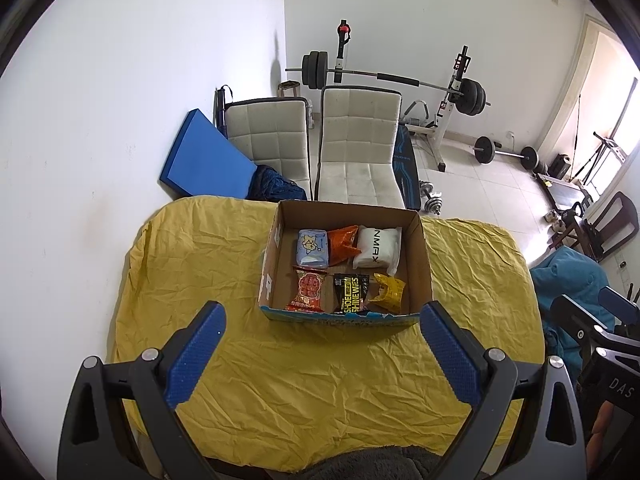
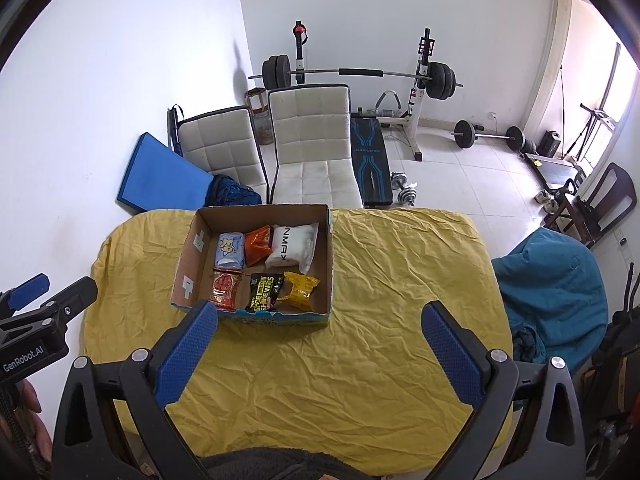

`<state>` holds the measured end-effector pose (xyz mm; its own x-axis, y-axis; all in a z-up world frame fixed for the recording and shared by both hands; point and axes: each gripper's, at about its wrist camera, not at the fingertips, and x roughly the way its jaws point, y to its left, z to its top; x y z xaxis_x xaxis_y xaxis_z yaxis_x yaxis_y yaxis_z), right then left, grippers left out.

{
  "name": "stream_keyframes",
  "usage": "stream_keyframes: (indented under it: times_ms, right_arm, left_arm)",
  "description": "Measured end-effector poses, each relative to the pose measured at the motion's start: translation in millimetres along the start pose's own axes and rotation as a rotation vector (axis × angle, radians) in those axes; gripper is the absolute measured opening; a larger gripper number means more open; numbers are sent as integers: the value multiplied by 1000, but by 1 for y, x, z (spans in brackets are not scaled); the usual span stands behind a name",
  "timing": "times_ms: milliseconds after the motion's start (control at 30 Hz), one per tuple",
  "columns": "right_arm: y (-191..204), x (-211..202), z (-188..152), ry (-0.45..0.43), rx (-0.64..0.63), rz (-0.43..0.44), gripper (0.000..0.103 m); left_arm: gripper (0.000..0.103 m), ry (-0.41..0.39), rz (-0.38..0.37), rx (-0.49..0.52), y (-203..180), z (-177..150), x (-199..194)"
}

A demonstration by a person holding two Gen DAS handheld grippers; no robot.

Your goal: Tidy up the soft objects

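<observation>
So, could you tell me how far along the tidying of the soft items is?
Six packets already sit in two rows inside the box. Nothing is in hand: the left claw and right claw are open and empty. No loose items show on the yellow cloth, so little seems left.

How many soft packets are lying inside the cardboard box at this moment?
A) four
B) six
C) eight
B: the cardboard box holds two rows of three: the blue tissue pack, orange packet and white packet at the back, the red packet, black wipes packet and yellow packet in front.
</observation>
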<state>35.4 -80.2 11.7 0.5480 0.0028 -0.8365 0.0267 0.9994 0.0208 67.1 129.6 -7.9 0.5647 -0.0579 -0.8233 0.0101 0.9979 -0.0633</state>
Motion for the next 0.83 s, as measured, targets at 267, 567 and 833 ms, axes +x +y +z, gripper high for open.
stream_keyframes:
  times_ms: [267, 567, 833]
  right_arm:
    - [0, -2, -5, 7, 2, 1, 103]
    - [-4, -8, -8, -4, 11, -5, 103]
    - [-6, -9, -6, -6, 13, -11, 103]
  left_arm:
    - [100, 4, -4, -1, 0, -6, 0]
    - [100, 5, -4, -1, -1, -8, 0]
    - [100, 4, -9, 2, -6, -11, -2]
